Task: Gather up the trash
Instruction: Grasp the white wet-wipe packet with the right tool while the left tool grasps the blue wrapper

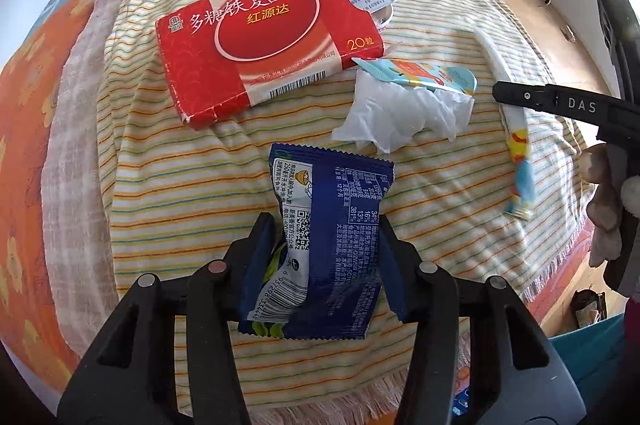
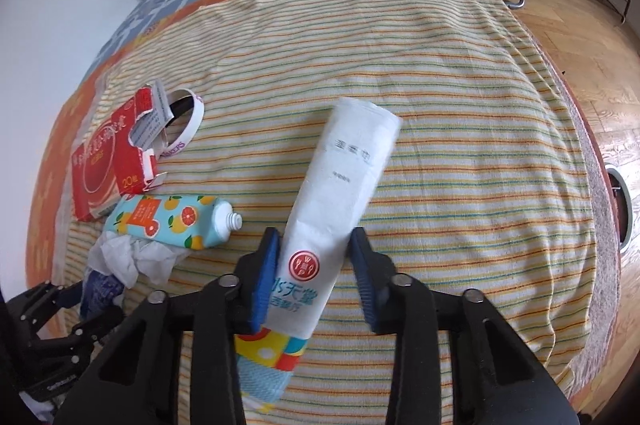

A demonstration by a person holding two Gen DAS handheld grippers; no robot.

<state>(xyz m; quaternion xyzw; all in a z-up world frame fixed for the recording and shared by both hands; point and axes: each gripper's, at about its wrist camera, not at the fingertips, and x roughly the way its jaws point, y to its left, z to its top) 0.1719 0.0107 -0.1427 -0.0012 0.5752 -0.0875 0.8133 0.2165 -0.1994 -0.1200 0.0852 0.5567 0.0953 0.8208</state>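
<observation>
Now left tool (image 1: pixel 326 253) pinches blue wrapper (image 1: pixel 332 245) — right tool (image 2: pixel 316 265) clamps white packet (image 2: pixel 340 185) — striped cloth (image 2: pixel 460 145) beyond bare.

Both wrist views look steeply down, close over the striped towel (image 1: pixel 180 185). The left faces the red box (image 1: pixel 256 41); the right sits further right. They share the box, tissue (image 2: pixel 128 257) and, probably, the tube (image 2: pixel 176 221).
</observation>
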